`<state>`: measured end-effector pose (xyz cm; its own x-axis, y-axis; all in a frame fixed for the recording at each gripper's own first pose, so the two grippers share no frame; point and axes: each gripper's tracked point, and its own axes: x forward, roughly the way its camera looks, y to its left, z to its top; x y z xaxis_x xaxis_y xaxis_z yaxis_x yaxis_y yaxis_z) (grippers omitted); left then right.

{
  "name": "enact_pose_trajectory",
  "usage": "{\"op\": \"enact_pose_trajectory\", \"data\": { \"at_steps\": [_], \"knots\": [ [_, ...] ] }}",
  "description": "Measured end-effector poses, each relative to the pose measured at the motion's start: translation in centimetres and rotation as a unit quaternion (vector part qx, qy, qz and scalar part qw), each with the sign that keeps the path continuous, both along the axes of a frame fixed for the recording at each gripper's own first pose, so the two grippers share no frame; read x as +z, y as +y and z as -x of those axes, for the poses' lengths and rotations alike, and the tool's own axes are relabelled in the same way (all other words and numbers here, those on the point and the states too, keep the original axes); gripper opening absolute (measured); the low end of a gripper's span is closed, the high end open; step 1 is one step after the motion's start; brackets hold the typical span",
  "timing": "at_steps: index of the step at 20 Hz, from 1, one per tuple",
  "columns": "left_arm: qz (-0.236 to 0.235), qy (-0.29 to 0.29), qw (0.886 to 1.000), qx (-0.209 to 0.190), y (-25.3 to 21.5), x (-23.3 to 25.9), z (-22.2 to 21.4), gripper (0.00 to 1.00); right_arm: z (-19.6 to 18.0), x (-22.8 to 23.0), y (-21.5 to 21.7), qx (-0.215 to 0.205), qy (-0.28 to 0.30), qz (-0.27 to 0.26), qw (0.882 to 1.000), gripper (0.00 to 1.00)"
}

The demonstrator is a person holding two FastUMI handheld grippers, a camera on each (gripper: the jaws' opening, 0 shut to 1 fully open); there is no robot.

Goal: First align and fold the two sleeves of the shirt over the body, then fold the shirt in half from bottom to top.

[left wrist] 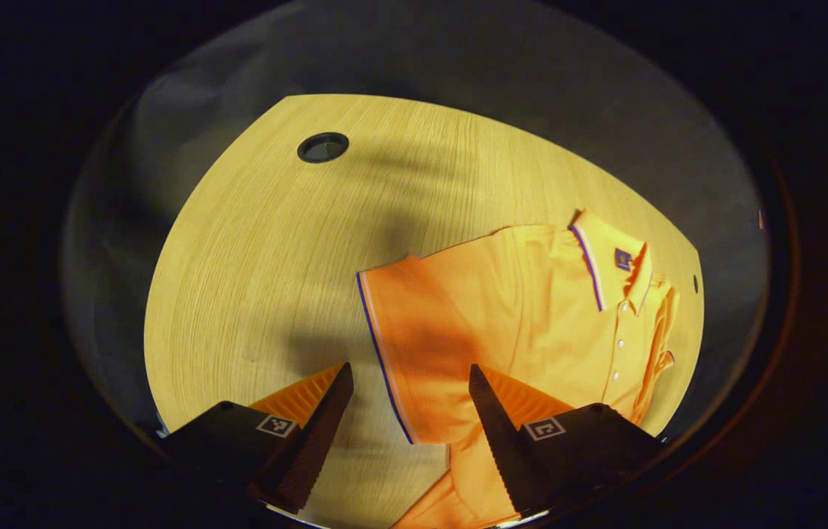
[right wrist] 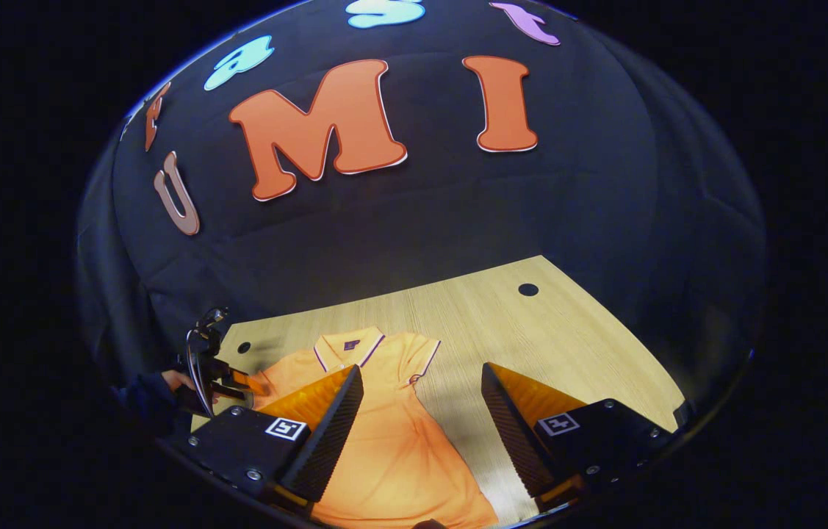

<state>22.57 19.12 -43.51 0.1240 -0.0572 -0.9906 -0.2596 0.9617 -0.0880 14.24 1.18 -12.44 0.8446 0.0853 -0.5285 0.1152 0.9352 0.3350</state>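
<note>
An orange polo shirt [left wrist: 531,316] with a striped collar lies flat, front up, on the wooden table [left wrist: 274,242]. In the left gripper view one short sleeve [left wrist: 414,345] is spread out sideways, and its striped hem runs between the fingers of my left gripper [left wrist: 410,367], which is open above it. In the right gripper view the shirt [right wrist: 391,433] lies with its collar [right wrist: 347,344] at the far end. My right gripper [right wrist: 421,367] hangs open over the body and the near sleeve [right wrist: 419,356]. A hand holds the left gripper [right wrist: 209,371] at the shirt's other sleeve.
A round cable hole [left wrist: 322,147] sits in the bare tabletop beyond the sleeve. Two more holes [right wrist: 528,289] [right wrist: 244,347] show near the table's far edge. Black cloth walls [right wrist: 458,220] close the booth behind the table [right wrist: 568,345].
</note>
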Motion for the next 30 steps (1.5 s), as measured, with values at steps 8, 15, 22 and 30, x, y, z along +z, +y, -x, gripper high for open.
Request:
{"op": "enact_pose_trajectory", "data": {
  "at_steps": [8, 15, 22, 30],
  "knots": [
    [-0.046, 0.015, 0.998, -0.051, -0.1, -0.7, -0.7, 0.23, 0.4, -1.3, 0.8, 0.007, 0.006, -0.01, 1.0, 0.99],
    [0.025, -0.069, 0.995, -0.068, -3.3, 2.5, -2.7, 0.07, 0.4, -2.9, -0.6, 0.011, 0.018, -0.015, 1.0, 0.99],
    [0.037, -0.149, 0.977, -0.15, -9.5, 9.5, -5.8, 0.07, -0.1, -2.8, -1.8, 0.016, 0.014, -0.019, 1.0, 0.99],
    [0.092, -0.18, 0.951, -0.233, -20.3, 12.4, -6.5, 0.28, 0.9, -3.3, -2.6, 0.039, 0.016, -0.008, 0.999, 0.99]
  ]
}}
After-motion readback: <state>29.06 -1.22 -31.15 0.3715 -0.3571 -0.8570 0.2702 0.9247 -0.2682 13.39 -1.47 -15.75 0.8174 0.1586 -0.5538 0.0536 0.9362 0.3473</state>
